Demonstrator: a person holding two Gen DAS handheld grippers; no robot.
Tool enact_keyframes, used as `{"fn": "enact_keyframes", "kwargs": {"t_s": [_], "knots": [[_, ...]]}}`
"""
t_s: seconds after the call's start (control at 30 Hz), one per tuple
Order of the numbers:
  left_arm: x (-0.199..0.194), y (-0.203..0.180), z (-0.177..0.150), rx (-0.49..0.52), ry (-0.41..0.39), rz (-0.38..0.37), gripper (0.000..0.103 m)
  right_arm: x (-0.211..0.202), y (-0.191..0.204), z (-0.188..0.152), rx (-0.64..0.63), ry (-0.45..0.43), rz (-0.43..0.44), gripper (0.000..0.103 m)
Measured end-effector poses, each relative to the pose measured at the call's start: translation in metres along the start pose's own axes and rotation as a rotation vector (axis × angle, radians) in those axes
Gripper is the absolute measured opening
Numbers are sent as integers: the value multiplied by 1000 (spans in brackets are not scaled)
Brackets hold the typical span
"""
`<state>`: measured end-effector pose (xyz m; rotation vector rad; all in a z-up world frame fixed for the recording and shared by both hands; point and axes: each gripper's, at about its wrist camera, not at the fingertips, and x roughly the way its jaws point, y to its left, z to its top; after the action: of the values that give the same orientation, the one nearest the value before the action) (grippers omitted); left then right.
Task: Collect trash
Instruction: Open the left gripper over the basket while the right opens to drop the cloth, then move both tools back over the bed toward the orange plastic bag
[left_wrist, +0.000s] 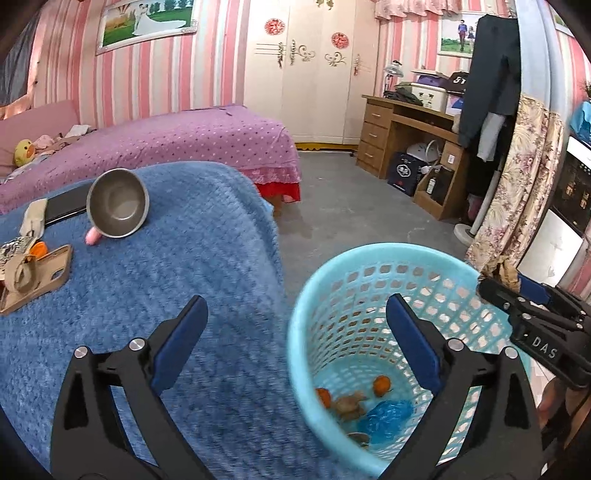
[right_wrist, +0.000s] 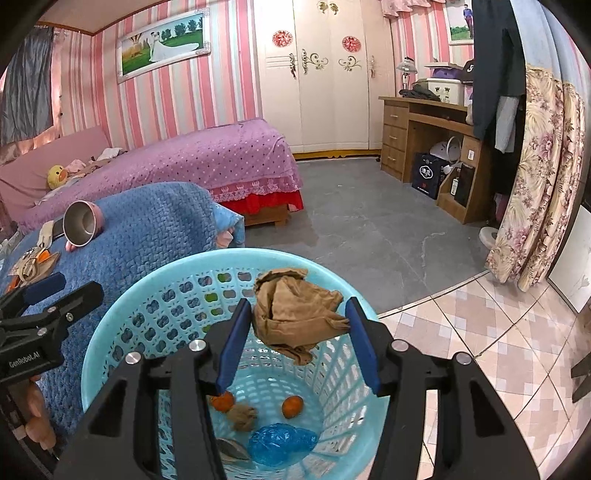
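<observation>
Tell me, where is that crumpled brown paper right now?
In the right wrist view the crumpled brown paper sits between the right gripper jaws, above the open blue basket, beside the blue-blanketed table.
</observation>
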<state>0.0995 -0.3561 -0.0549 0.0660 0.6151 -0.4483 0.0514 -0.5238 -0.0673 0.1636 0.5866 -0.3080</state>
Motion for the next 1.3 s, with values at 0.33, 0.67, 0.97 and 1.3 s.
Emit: {"fn": "enact_keyframes", "kwargs": {"t_s": [0.33, 0.67, 0.97, 1.3], "knots": [[-15, 35, 2, -27, -32, 47, 97, -1, 9, 1, -7, -16, -28, 71], [-46, 62, 6, -16, -76, 74, 97, -4, 34, 7, -50, -36, -50, 87], [-72, 109, 9, 15, -92, 135, 97, -10, 72, 18, -60, -68, -20, 92], [-86, 197, 3, 3, -53, 248, 97, 1, 131, 18, -112, -43, 28, 92]]}}
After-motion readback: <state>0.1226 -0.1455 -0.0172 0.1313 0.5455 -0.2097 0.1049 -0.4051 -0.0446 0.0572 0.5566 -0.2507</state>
